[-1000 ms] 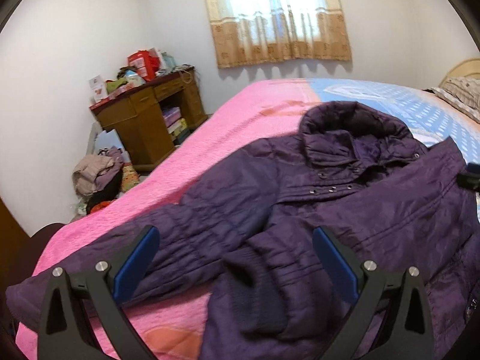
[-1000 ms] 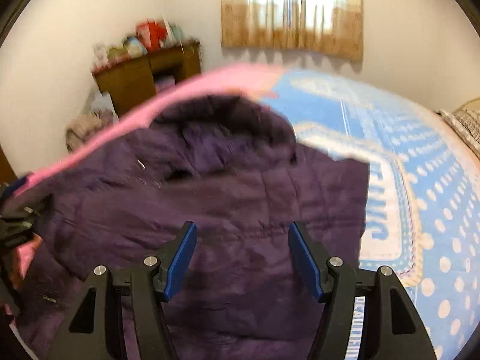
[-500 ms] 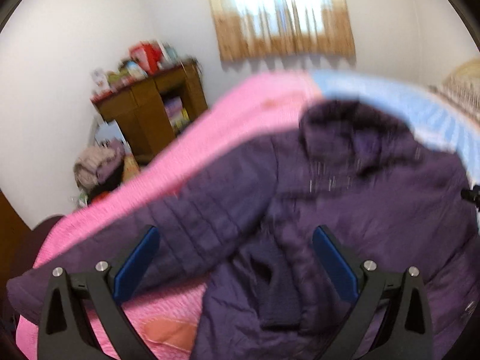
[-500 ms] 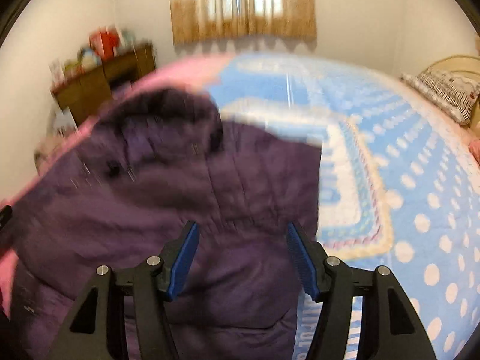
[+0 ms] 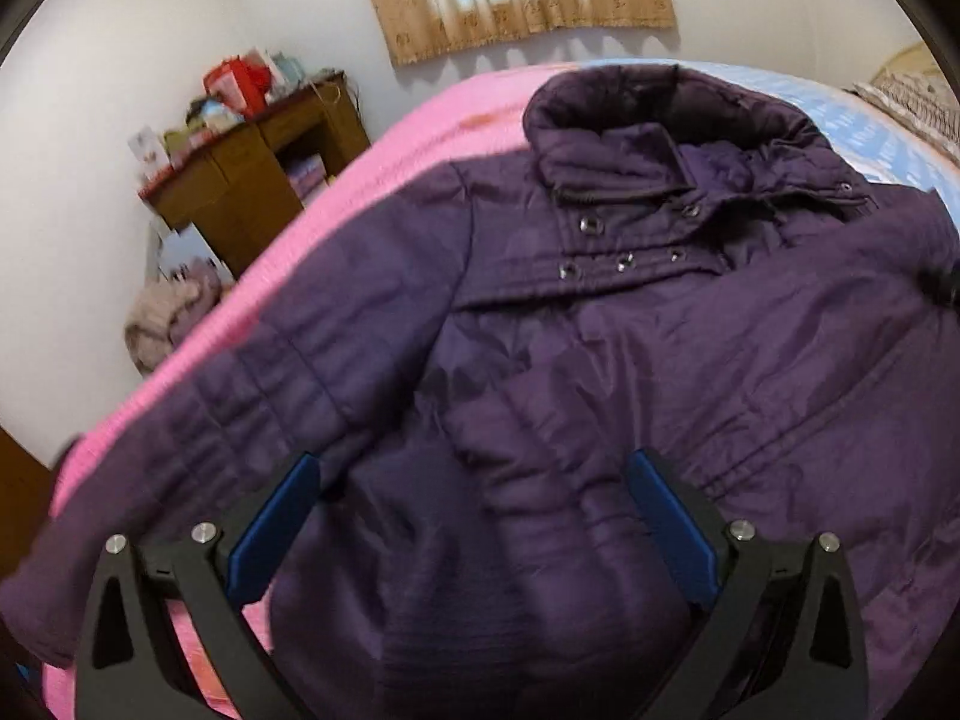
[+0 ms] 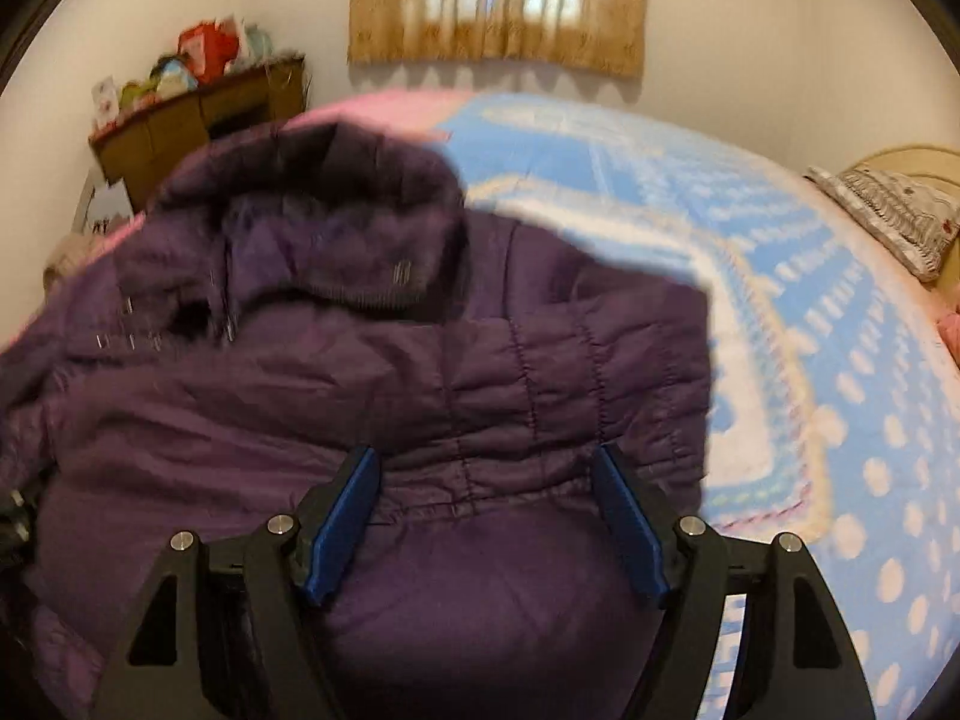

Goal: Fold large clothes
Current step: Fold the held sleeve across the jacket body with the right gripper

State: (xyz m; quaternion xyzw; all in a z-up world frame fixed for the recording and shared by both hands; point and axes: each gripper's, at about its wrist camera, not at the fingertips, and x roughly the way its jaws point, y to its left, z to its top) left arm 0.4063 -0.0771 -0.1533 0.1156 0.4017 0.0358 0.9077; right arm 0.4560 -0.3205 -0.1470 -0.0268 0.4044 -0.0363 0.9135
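Note:
A large dark purple quilted jacket (image 5: 600, 330) lies spread face up on the bed, its hood toward the window. Its left sleeve (image 5: 198, 438) stretches out over the pink cover. My left gripper (image 5: 474, 480) is open and empty, low over the jacket's lower front. In the right wrist view the same jacket (image 6: 360, 396) fills the left half, with its right sleeve (image 6: 600, 360) folded in over the body. My right gripper (image 6: 486, 474) is open and empty over the jacket near that folded sleeve.
The bed has a pink cover (image 5: 384, 138) on the left and a blue dotted blanket (image 6: 810, 360) on the right. A pillow (image 6: 894, 216) lies at the far right. A cluttered wooden desk (image 5: 252, 180) and a clothes pile (image 5: 168, 312) stand by the left wall.
Both grippers have moved forward and lower over the jacket, which now fills more of each view. Both jaws stay open and empty.

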